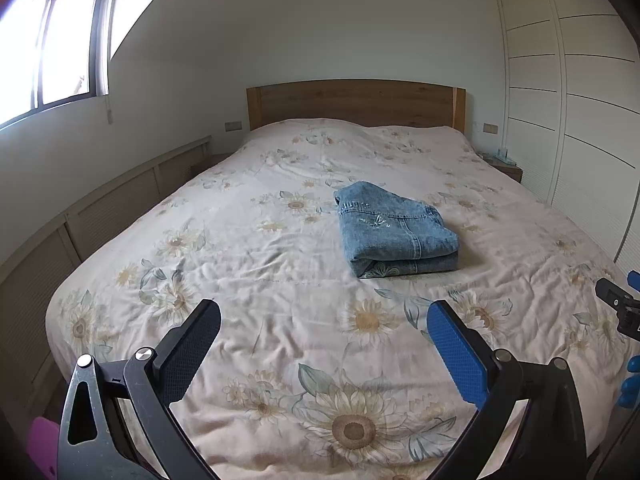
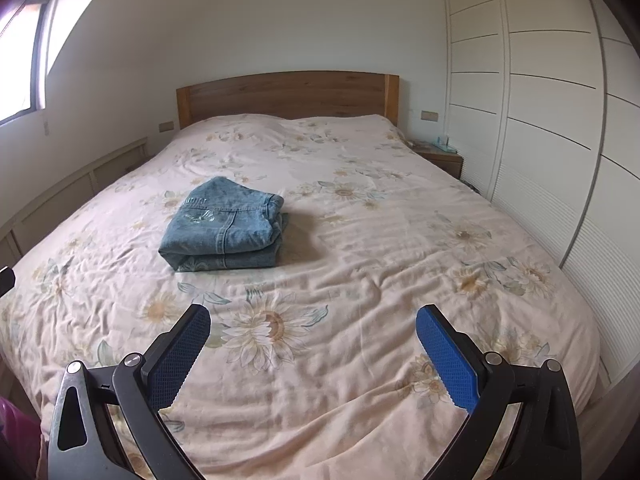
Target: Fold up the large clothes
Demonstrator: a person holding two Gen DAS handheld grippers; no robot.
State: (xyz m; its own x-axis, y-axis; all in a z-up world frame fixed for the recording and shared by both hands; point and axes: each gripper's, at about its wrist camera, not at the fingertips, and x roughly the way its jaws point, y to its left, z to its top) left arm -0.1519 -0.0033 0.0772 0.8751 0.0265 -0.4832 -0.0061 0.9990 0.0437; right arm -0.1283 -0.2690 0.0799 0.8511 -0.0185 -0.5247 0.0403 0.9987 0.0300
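Note:
A pair of blue denim jeans (image 1: 394,230) lies folded into a compact stack on the middle of the bed; it also shows in the right wrist view (image 2: 224,228). My left gripper (image 1: 324,316) is open and empty, held above the foot of the bed, well short of the jeans. My right gripper (image 2: 314,318) is open and empty too, over the foot of the bed, to the right of the jeans. Part of the right gripper shows at the right edge of the left wrist view (image 1: 620,308).
The bed has a pale sunflower-print cover (image 1: 280,260) and a wooden headboard (image 1: 356,102). A white wardrobe (image 2: 540,100) stands along the right side, with a small nightstand (image 2: 442,158) by it. A window (image 1: 52,48) and low wall panelling are on the left.

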